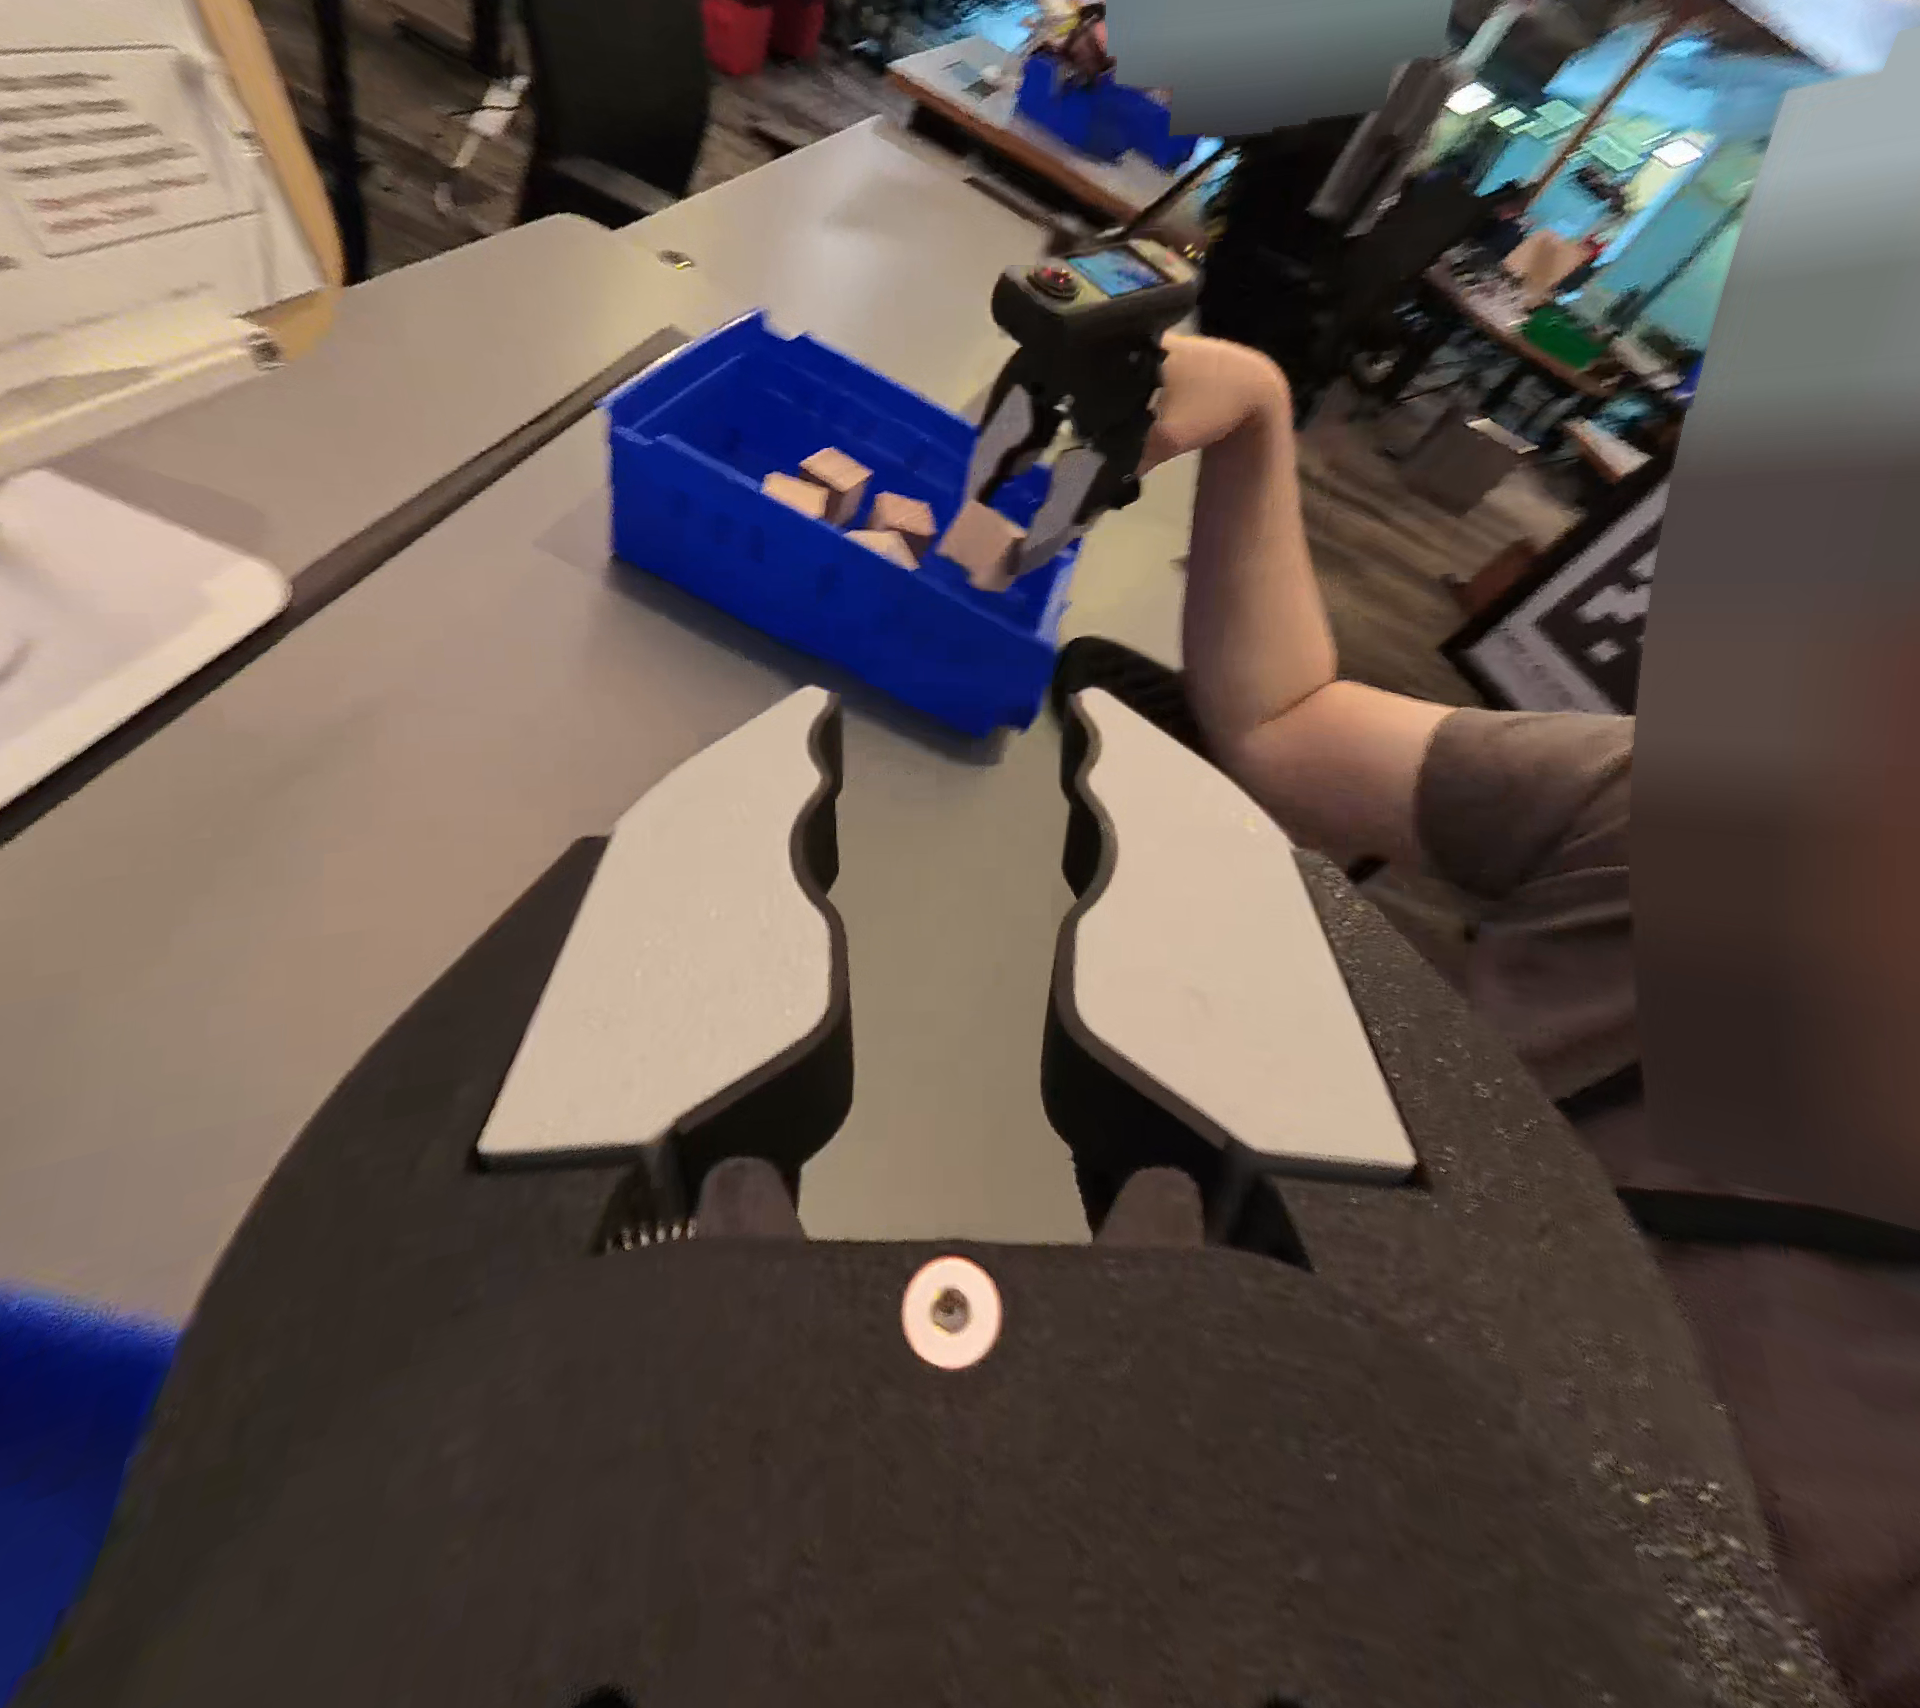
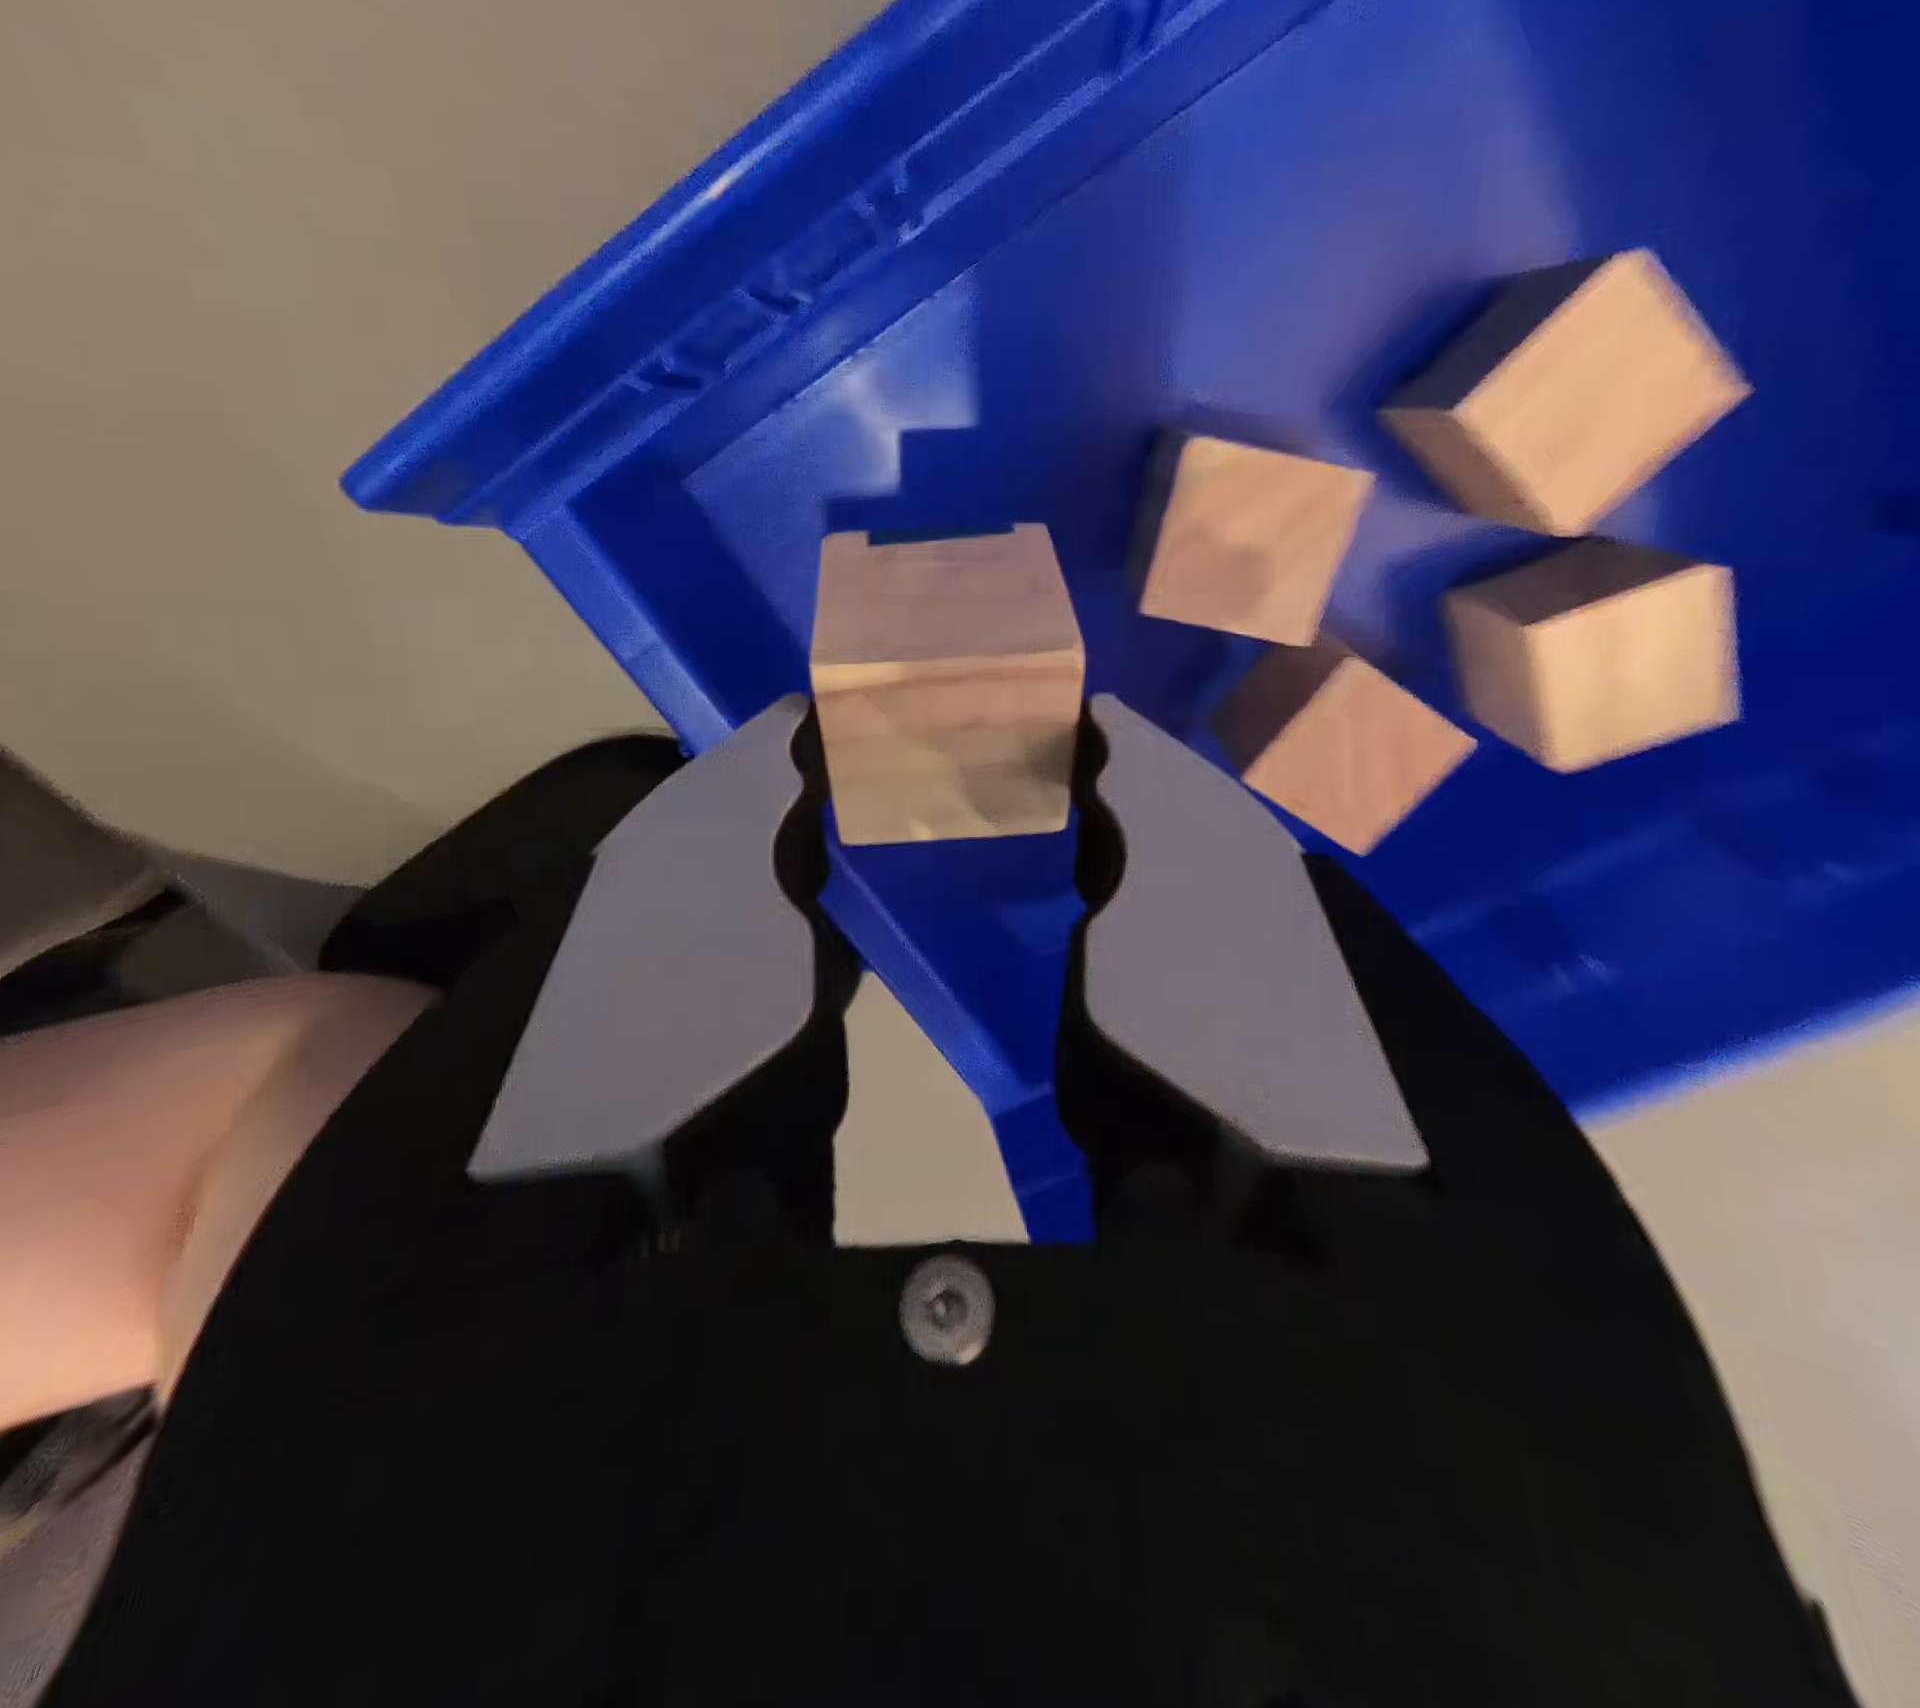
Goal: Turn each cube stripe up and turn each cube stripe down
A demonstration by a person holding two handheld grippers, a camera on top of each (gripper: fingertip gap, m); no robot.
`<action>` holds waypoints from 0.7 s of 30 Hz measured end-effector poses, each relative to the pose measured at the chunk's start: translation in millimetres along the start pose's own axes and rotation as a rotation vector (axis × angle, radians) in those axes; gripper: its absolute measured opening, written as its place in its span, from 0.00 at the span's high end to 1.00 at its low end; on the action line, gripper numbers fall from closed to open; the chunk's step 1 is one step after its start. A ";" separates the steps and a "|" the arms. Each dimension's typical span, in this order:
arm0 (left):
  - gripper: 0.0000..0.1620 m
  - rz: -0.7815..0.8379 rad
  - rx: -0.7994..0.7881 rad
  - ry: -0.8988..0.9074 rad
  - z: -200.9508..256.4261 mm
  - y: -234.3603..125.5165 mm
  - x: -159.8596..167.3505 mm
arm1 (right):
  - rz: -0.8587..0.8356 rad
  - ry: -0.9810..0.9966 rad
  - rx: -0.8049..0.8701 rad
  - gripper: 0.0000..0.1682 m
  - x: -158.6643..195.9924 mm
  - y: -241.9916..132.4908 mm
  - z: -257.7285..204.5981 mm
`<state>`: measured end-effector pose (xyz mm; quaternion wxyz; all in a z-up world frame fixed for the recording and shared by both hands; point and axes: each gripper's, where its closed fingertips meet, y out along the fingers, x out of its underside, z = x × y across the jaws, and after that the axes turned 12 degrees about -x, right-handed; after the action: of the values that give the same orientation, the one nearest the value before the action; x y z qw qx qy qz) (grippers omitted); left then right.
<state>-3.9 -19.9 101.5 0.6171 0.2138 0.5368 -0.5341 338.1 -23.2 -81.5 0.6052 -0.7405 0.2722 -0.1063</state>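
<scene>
The wooden cube (image 2: 943,702) you hold sits pinched between the tips of your right gripper (image 2: 945,759), above the near corner of the blue bin (image 2: 727,328). A dark strip shows along the cube's far top edge; blur keeps you from reading which face carries the stripe. Your right gripper's jaws press both side faces of the cube, so this claw is closed on it at a narrow gap. From the left wrist view, the right gripper (image 1: 1023,505) points steeply down into the bin (image 1: 831,619), and your forearm (image 1: 1247,578) rises from a bent elbow at the table's edge.

Four more cubes (image 2: 1252,552) lie loose on the bin floor to the right of the held one, close together and tilted at differing angles; the same cluster (image 1: 836,479) shows from the left wrist view.

Your left gripper (image 1: 945,811) hangs over the grey table (image 1: 416,723), short of the bin, its jaws parted at a moderate gap with nothing between them.

A white tray (image 1: 125,619) rests on the table well to the left of the bin, and a board with papers (image 1: 114,100) stands behind it. Nothing lies between your left gripper and the bin.
</scene>
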 end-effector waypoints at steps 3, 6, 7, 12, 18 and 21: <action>0.77 -0.047 -0.247 0.059 -30.3 -26.6 8.2 | -0.104 0.027 -0.084 0.73 0.5 27.6 4.8; 0.76 -0.095 -0.426 0.047 -53.5 -62.7 21.1 | -0.233 0.049 -0.078 0.73 9.7 46.9 13.3; 0.75 -0.116 -0.460 0.029 -57.9 -73.2 26.6 | -0.251 0.061 -0.060 0.72 10.7 49.8 18.6; 0.75 -0.110 -0.584 0.025 -69.5 -105.3 33.3 | -0.278 0.101 -0.039 0.72 10.3 58.3 27.0; 0.75 -0.095 -0.593 0.025 -63.2 -110.9 31.6 | -0.283 0.132 -0.016 0.68 8.4 58.6 25.7; 0.74 -0.135 -0.600 0.019 -55.7 -111.8 39.7 | -0.240 0.135 0.016 0.67 5.3 46.8 25.6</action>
<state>-133.3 -28.1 82.2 0.6106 -0.0088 0.6894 -0.3896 342.1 -10.2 -133.4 0.5742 -0.7542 0.2208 -0.2295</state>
